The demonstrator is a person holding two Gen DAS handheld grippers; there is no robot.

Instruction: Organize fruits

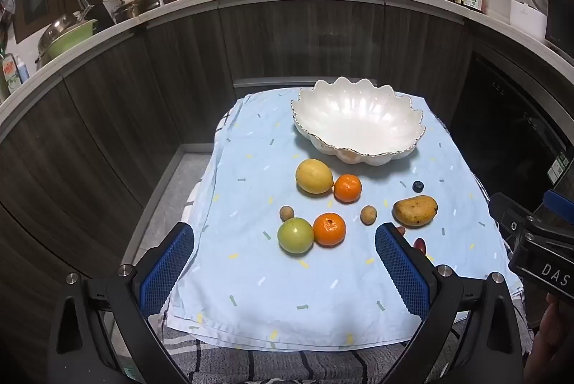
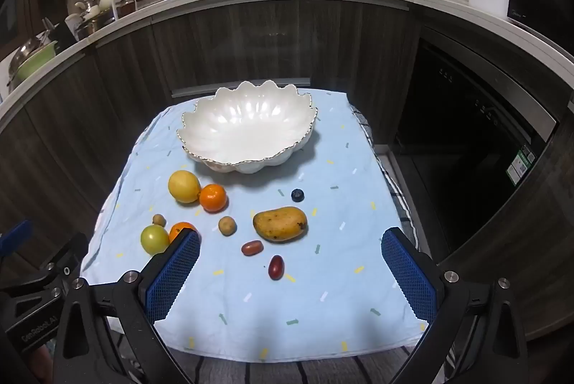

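The scalloped white bowl (image 2: 247, 129) sits empty at twelve o'clock on the blue cloth (image 2: 323, 294). The fruits lie outside it: lemon (image 2: 184, 186) touching an orange (image 2: 213, 198) at ten o'clock, mango (image 2: 280, 223) centre, blueberry (image 2: 297, 194) at one o'clock of it. Two red fruits (image 2: 276, 266) lie nearest. The right gripper (image 2: 290, 272) and left gripper (image 1: 283, 262) both stand wide apart, holding nothing. A blue pad (image 2: 172, 276) half hides a second orange (image 2: 181, 229) beside the green fruit (image 2: 155, 239); in the left view the red fruits are mostly hidden.
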